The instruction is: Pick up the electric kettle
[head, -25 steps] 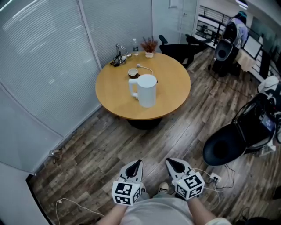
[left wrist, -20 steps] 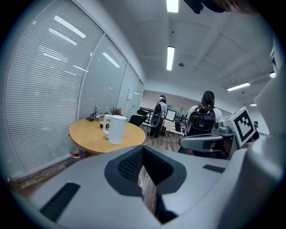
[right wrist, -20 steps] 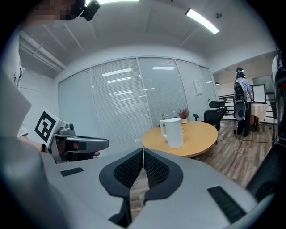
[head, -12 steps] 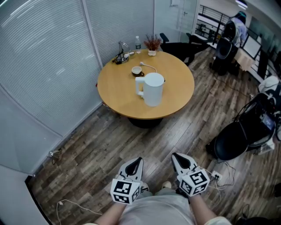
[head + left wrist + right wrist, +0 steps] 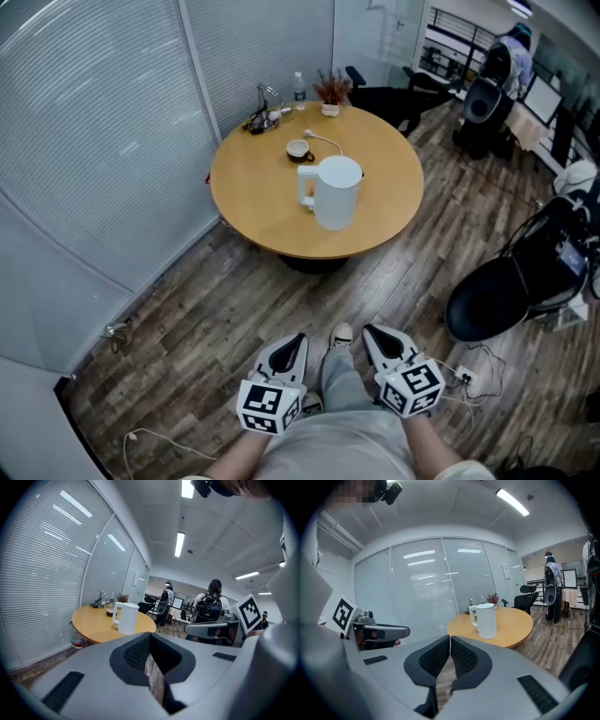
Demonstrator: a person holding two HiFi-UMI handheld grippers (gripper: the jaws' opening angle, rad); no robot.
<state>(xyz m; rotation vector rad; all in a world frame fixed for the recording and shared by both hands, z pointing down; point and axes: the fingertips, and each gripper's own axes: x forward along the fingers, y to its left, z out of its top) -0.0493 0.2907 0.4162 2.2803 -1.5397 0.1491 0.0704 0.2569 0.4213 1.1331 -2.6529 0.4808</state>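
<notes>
Left gripper [image 5: 296, 339]: is hovering at the bottom centre of the head view, its jaws pressed together with nothing between them.
Right gripper [image 5: 367, 331]: is hovering just beside it, a little to the right, its jaws also meeting pad to pad and carrying nothing.
Shoe [image 5: 342, 335]: is showing between the two gripper tips, planted on the wood floor [image 5: 206, 328].
Office chair [image 5: 487, 305]: black, is sitting at the lower right of the frame.
Round table [image 5: 258, 192]: wooden, is standing at upper centre, well apart from both grippers.
Electric kettle [image 5: 337, 192]: white, is standing upright on the near half of the table, handle turned to the frame's left, untouched.
Cup [image 5: 298, 148]: is sitting just behind the kettle, with a white cable [image 5: 323, 141] curving beside it.
Water bottle [image 5: 298, 86]: is standing at the table's far rim, near a small potted plant [image 5: 331, 92].
Blinds [image 5: 94, 122]: are filling the upper left.
</notes>
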